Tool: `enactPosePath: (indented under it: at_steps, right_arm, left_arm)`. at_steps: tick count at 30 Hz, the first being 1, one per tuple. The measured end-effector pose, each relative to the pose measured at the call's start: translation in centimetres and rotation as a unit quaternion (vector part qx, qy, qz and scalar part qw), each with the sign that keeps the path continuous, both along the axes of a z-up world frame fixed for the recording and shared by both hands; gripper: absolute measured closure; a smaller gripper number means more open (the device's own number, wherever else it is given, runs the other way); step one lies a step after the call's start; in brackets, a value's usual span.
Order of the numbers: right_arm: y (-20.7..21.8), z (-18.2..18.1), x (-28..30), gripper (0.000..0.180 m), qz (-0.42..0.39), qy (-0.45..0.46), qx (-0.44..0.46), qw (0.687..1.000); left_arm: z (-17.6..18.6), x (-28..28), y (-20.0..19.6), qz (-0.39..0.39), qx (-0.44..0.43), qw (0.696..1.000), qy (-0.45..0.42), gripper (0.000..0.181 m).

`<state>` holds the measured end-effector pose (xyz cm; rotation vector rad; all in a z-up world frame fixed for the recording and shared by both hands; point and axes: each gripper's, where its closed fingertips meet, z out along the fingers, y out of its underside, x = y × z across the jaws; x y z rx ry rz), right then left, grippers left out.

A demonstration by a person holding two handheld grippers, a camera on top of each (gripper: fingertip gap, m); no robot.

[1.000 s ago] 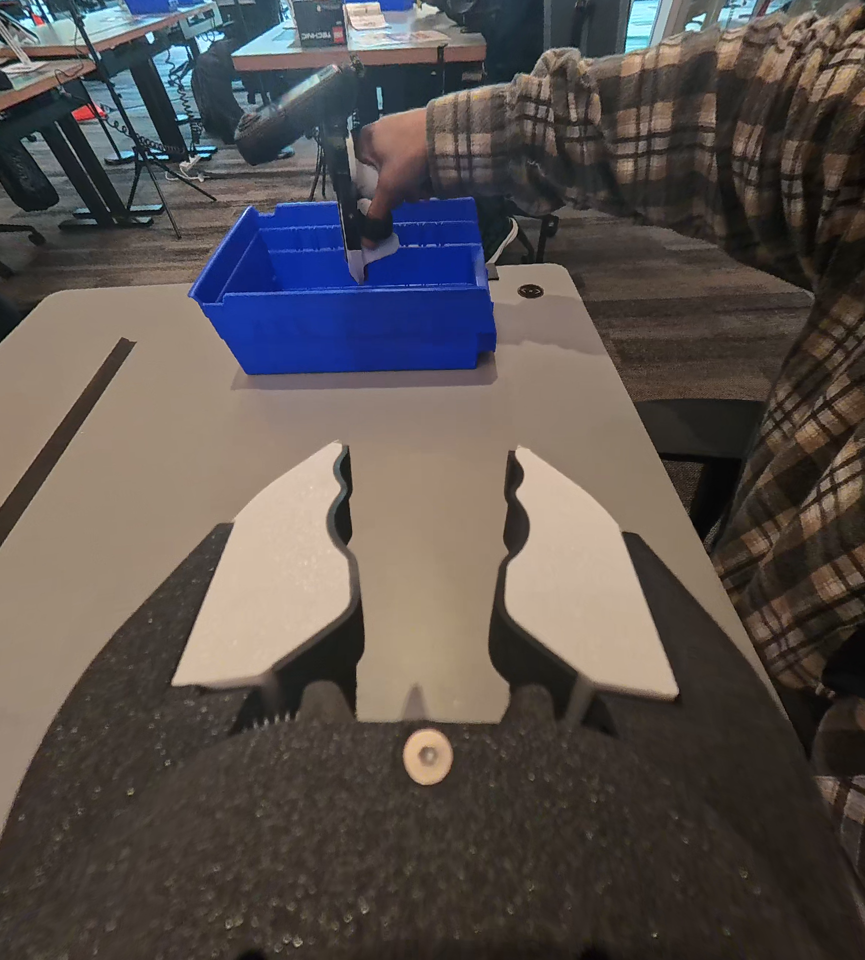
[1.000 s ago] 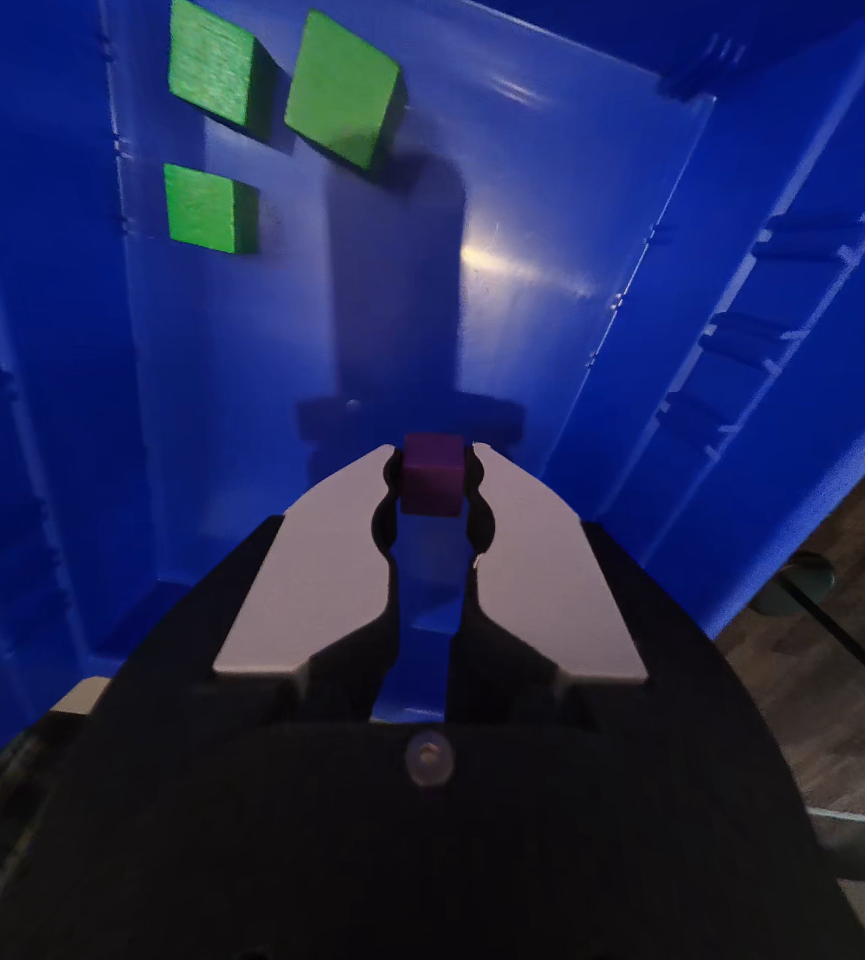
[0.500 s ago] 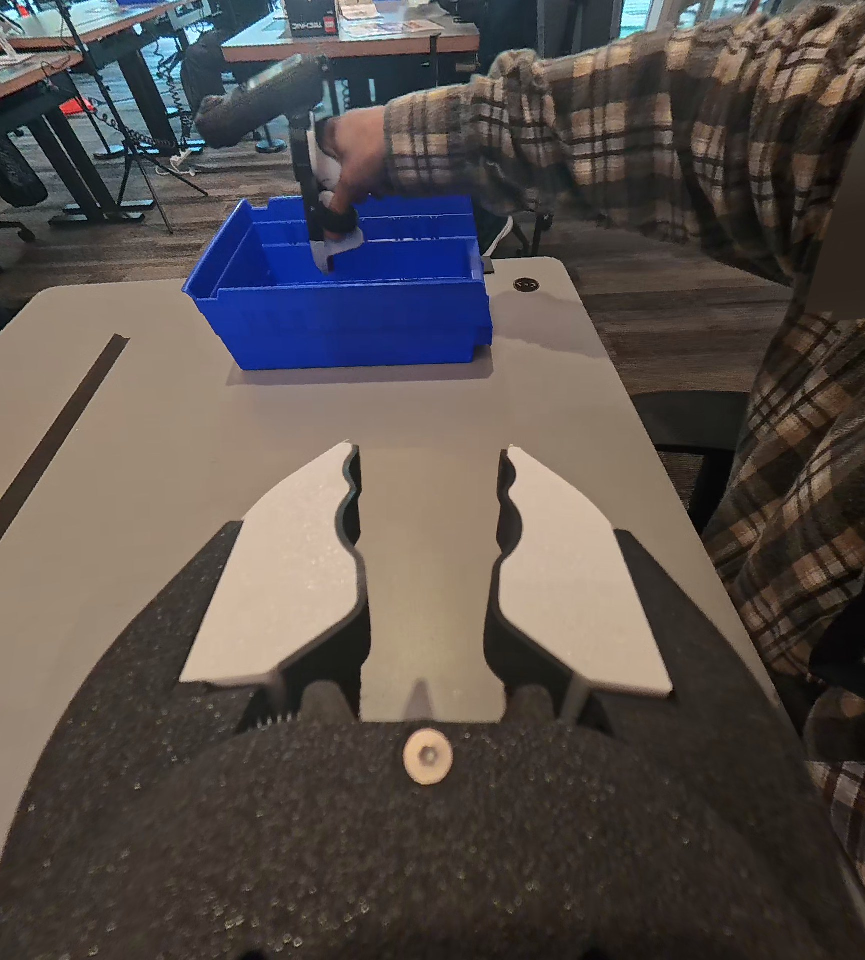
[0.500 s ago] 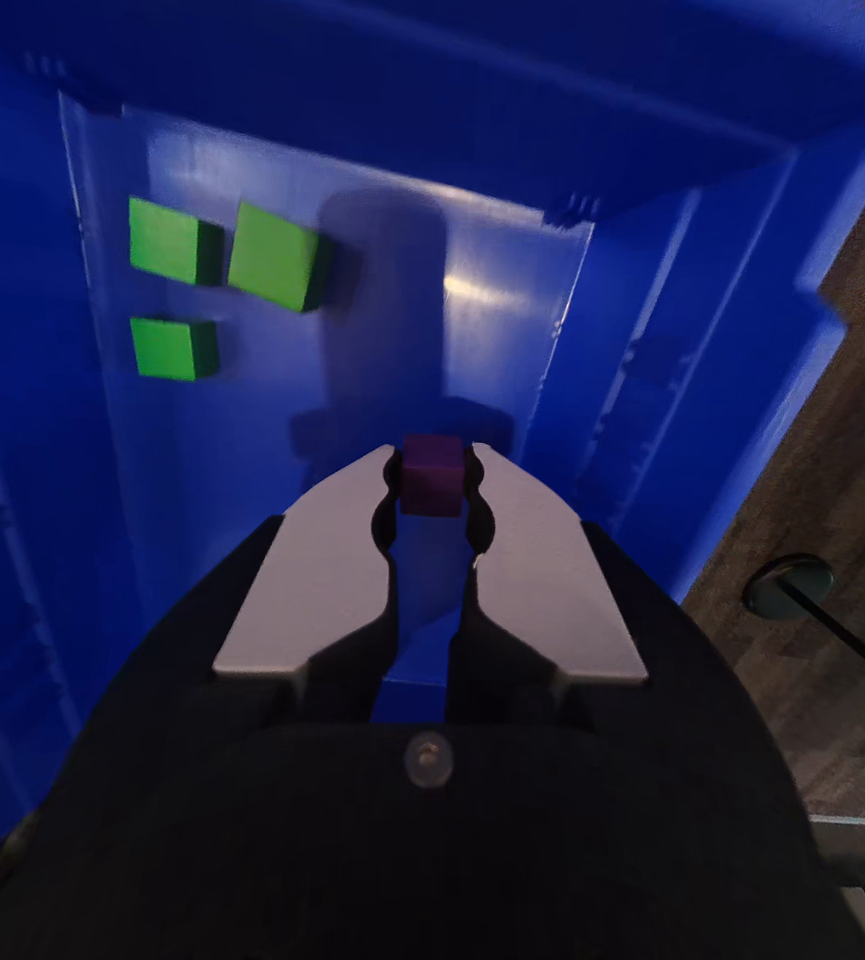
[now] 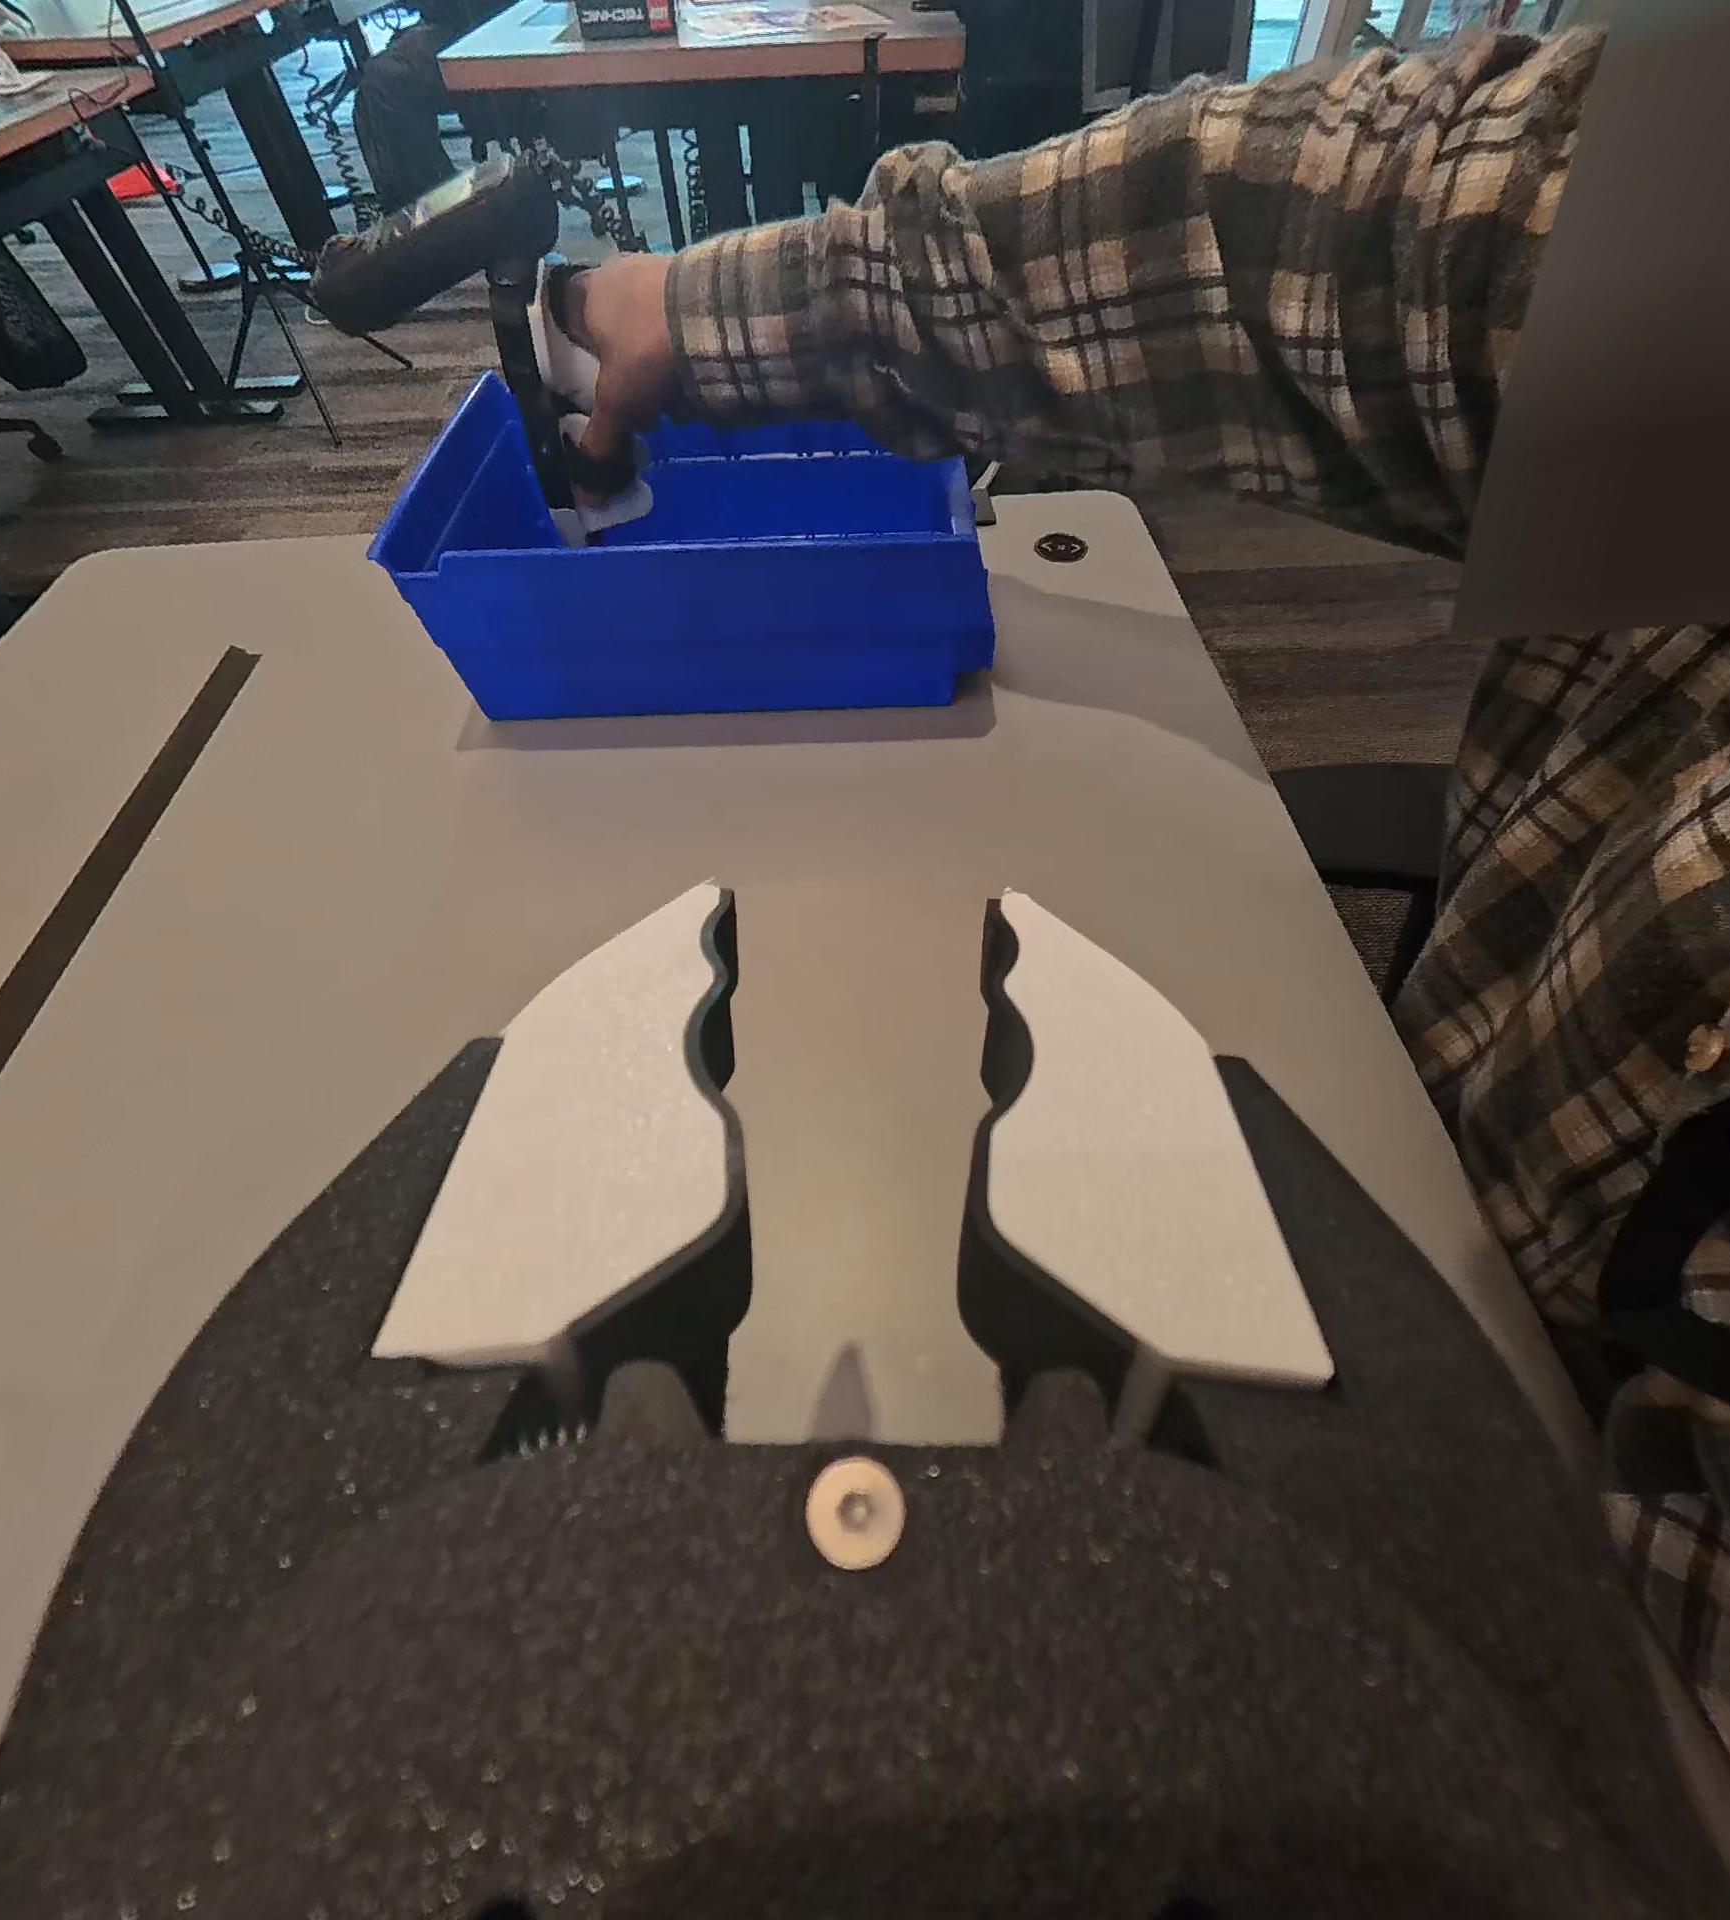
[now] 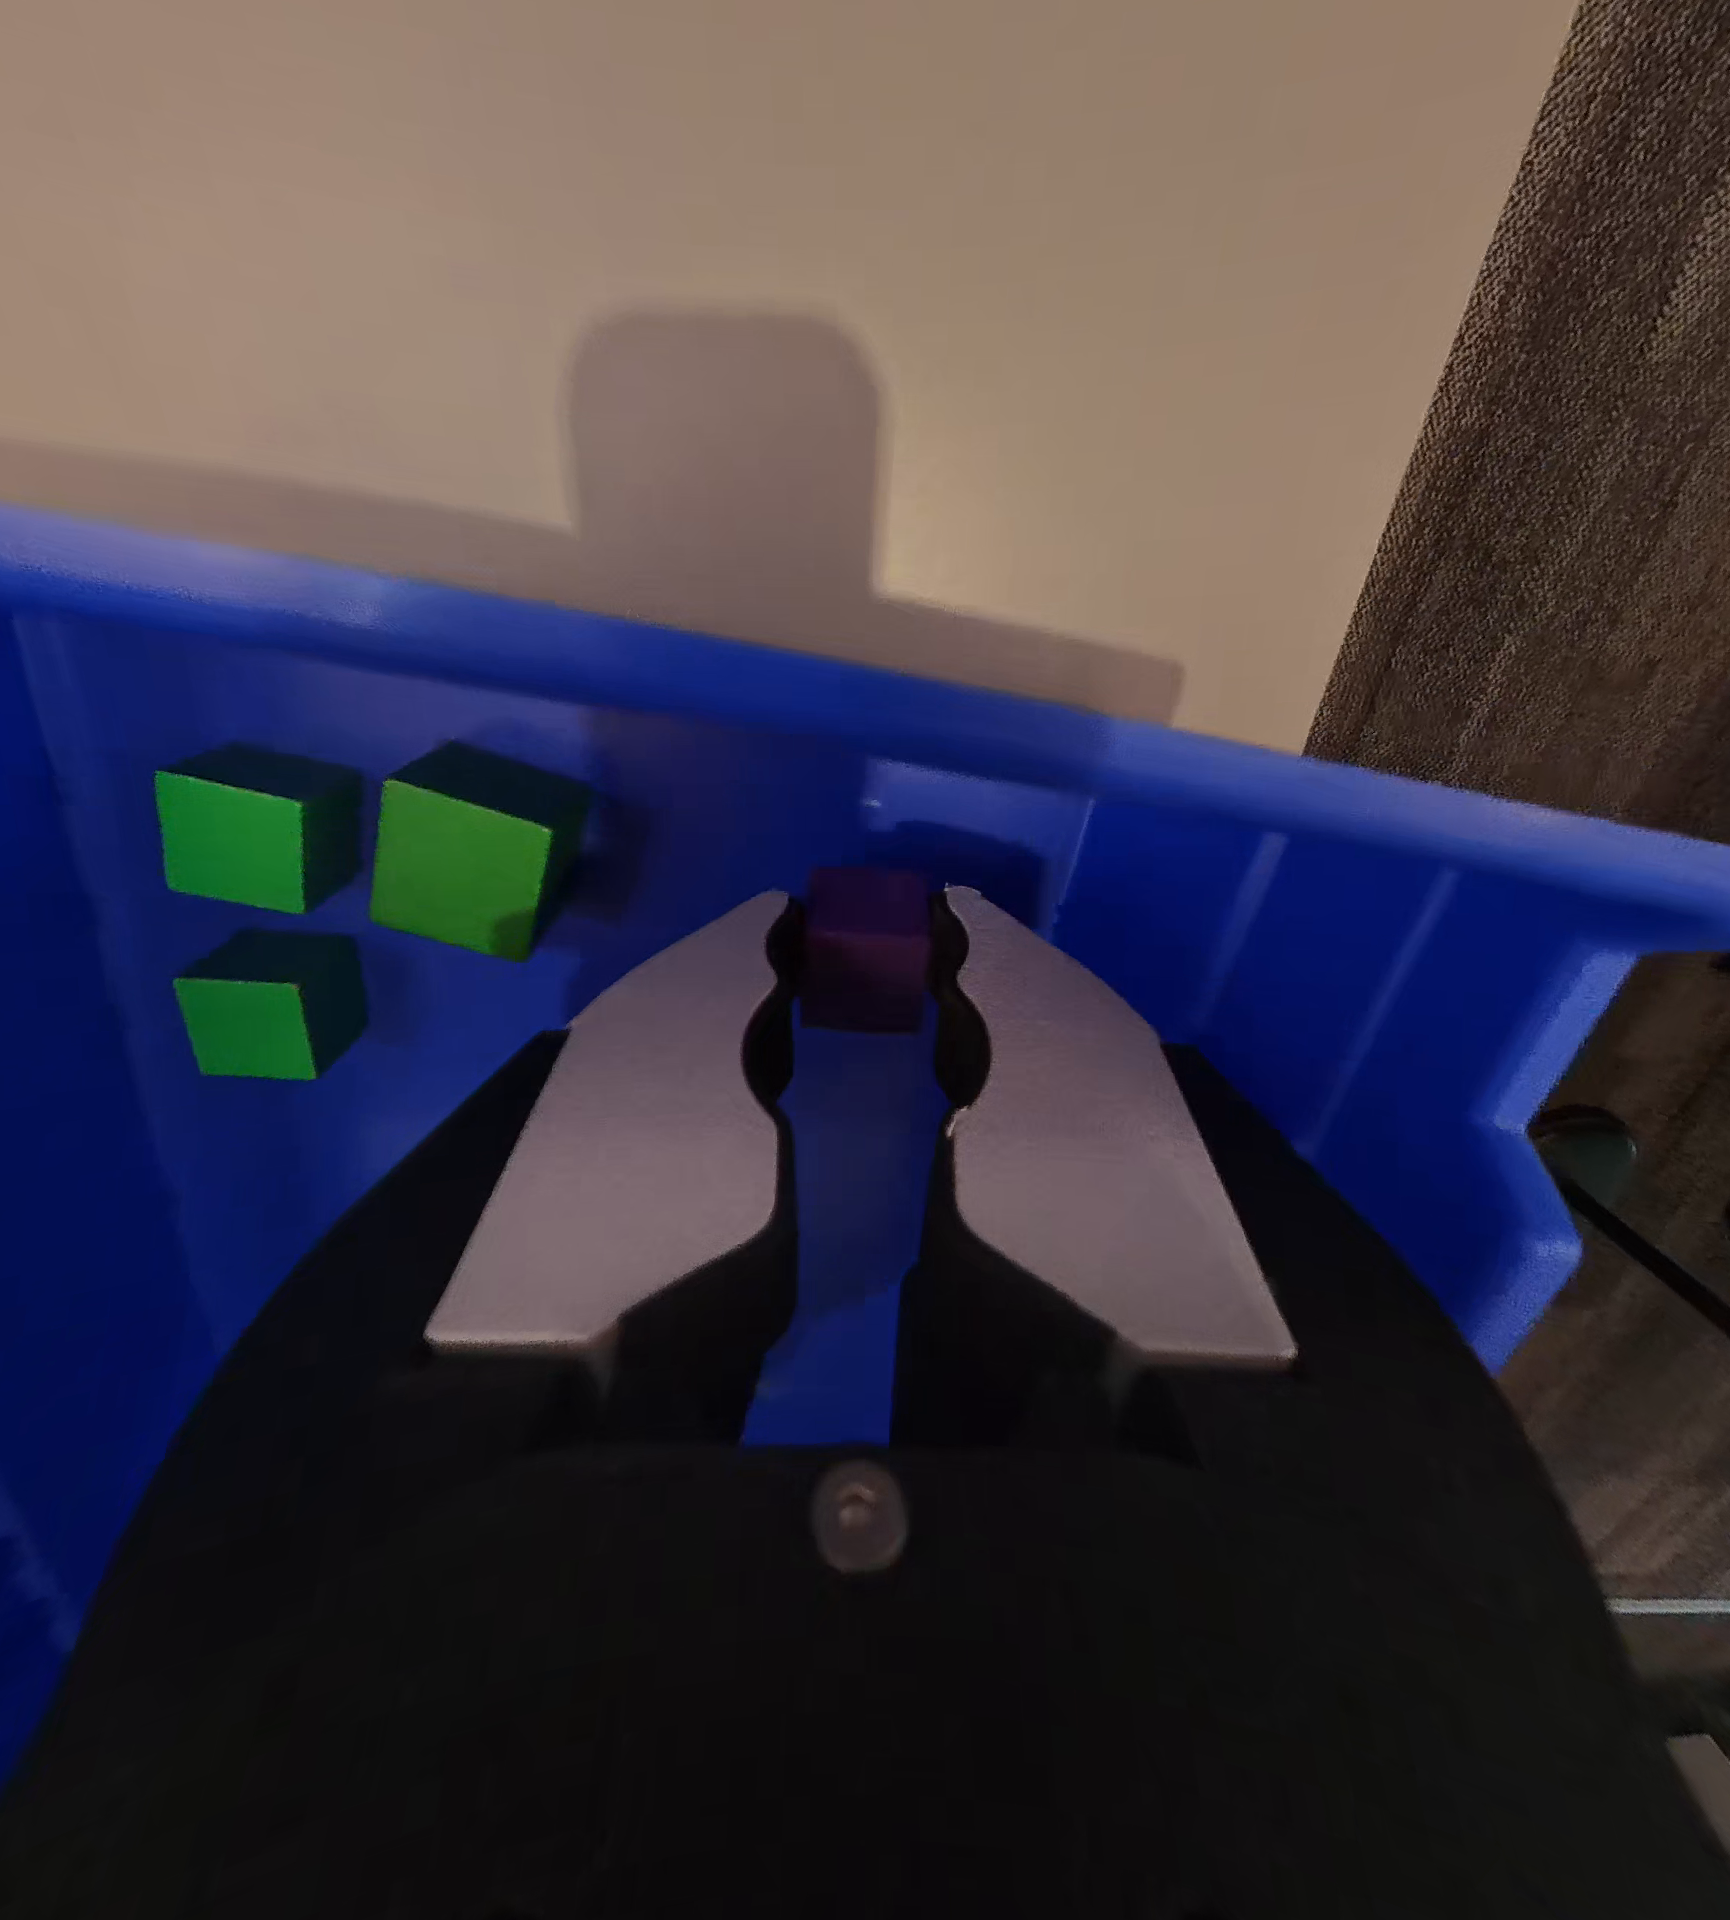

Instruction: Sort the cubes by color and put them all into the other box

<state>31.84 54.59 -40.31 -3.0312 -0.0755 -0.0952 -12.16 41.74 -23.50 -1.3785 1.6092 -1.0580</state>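
Right wrist view – right gripper (image 6: 866, 914) clamping purple cube (image 6: 863, 961) squarely over blue box (image 6: 1360, 831), left gripper (image 5: 859, 914) parted, empty

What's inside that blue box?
Three green cubes lie on the floor of the blue box. The right tongs hold a purple cube inside it. The tongs' body covers the near floor.

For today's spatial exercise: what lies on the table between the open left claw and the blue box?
Nothing: in the left wrist view, only bare grey table stretches from the left claw to the blue box.
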Motion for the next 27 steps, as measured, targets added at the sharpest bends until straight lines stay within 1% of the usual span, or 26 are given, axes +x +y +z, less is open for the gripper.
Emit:
enactPosePath:
  at_steps: [8, 9, 12, 16, 18, 20, 23, 27]
  right_arm:
    - [0.3, -0.8, 0.3, 0.156, -0.011, 0.0, 0.01, 1.0]
    - [0.2, -0.8, 0.4, 0.151, -0.013, -0.005, 0.009, 1.0]
    - [0.2, -0.2, 0.7, 0.138, -0.015, -0.014, 0.015, 1.0]
    - [-0.1, 1.5, 0.4, 0.14, -0.015, -0.014, 0.026, 0.999]
    - [-0.6, 3.0, 0.1, 0.14, -0.014, -0.014, 0.035, 0.999]
    - [-1.0, 5.5, -0.4, 0.139, -0.014, -0.011, 0.061, 0.998]
    - [-2.0, 10.7, -2.4, 0.137, -0.002, 0.004, 0.124, 0.992]
    - [-5.0, 17.1, -7.6, 0.131, 0.045, 0.04, 0.204, 0.977]
  left_arm:
    - [-0.3, 0.1, -0.1, -0.004, 0.001, 1.0, 0.008, 0.136]
    - [-0.3, 0.1, -0.1, -0.004, 0.001, 1.0, 0.008, 0.136]
    - [-0.3, 0.1, -0.1, -0.004, -0.003, 1.0, 0.008, 0.136]
    - [0.0, -0.1, -0.2, -0.003, -0.002, 1.0, 0.008, 0.136]
    - [0.3, -0.2, -0.2, -0.001, 0.0, 1.0, 0.006, 0.136]
    - [0.6, -0.4, -0.2, 0.002, 0.001, 1.0, 0.004, 0.136]
    - [1.4, -0.9, 0.0, 0.014, 0.006, 1.0, 0.003, 0.136]
    - [3.3, -3.2, 0.1, 0.054, 0.018, 0.998, -0.002, 0.135]
